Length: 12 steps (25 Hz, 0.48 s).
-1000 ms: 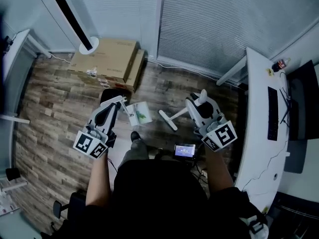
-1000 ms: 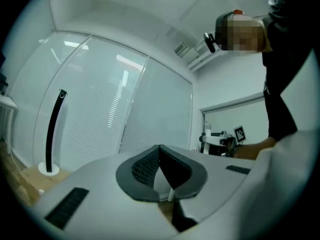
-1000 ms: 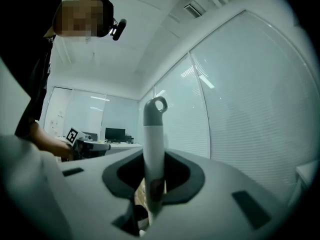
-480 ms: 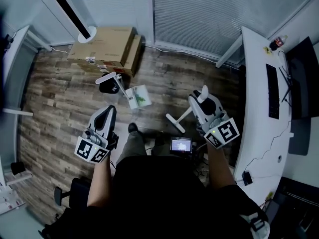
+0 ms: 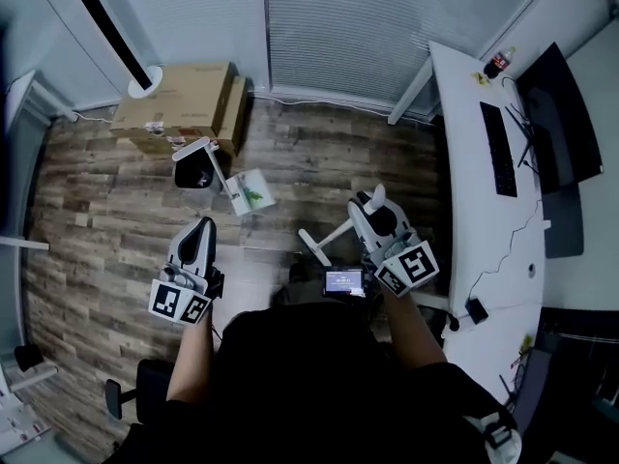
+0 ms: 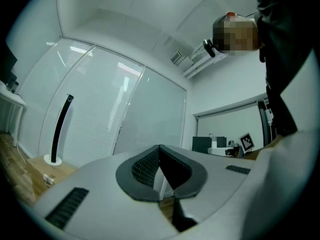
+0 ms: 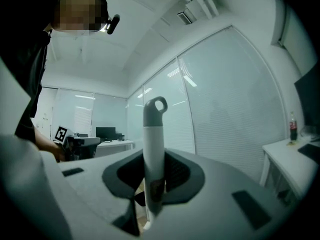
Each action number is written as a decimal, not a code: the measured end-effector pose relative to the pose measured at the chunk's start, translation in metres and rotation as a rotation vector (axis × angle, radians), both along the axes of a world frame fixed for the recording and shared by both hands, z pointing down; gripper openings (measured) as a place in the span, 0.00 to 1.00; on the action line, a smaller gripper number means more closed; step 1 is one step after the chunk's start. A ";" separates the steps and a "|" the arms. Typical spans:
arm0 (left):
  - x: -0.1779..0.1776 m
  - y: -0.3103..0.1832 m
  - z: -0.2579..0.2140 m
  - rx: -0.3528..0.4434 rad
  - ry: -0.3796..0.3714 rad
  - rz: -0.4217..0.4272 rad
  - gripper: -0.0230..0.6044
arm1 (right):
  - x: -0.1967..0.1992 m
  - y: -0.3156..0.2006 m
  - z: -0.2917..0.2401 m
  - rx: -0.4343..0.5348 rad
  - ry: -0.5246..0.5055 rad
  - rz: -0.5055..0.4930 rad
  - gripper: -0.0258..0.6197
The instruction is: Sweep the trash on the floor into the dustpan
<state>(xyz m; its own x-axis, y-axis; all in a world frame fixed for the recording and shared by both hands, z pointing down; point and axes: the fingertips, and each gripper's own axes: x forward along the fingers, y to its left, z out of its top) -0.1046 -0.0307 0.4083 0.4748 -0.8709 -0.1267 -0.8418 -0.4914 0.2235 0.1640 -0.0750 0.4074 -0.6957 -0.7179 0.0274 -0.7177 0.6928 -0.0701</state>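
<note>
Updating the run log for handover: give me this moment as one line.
left gripper: shut, empty | right gripper: shut on broom | dustpan: on floor, unheld | trash: on floor beside dustpan

The cardboard box (image 5: 179, 104) is set on the floor (image 5: 97, 211) against the far wall, with the tower fan (image 5: 111, 32) at its left corner. The dustpan (image 5: 196, 167) is placed just before the box, and the trash (image 5: 251, 191) lies just right of it. The broom (image 5: 324, 240) is clamped in the right tongs (image 5: 372, 206), its head down on the floor right of the trash. The left tongs (image 5: 201, 232) are held before the dustpan. The desk (image 5: 459, 162) stands at the right, with a keyboard (image 5: 498, 148) on it.
</note>
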 end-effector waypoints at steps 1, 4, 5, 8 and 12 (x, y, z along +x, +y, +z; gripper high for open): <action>-0.002 0.007 -0.001 0.002 -0.010 0.006 0.03 | -0.001 0.008 -0.002 -0.002 0.003 0.011 0.16; -0.007 0.031 -0.007 0.016 -0.034 0.036 0.03 | -0.005 0.034 -0.008 0.006 0.001 0.047 0.16; -0.010 0.040 -0.009 0.021 -0.036 0.046 0.03 | -0.007 0.043 -0.009 0.010 -0.001 0.059 0.16; -0.022 0.071 -0.004 0.012 0.001 0.070 0.03 | -0.014 0.070 -0.004 0.002 -0.006 0.092 0.16; -0.036 0.121 -0.002 0.019 -0.007 0.077 0.03 | -0.034 0.113 -0.008 0.014 -0.004 0.105 0.16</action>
<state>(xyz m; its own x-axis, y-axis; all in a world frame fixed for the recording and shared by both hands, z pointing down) -0.1409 0.0899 0.4064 0.5409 -0.8295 -0.1391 -0.8030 -0.5585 0.2080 0.1299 0.0385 0.3999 -0.6170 -0.7868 0.0144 -0.7859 0.6150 -0.0643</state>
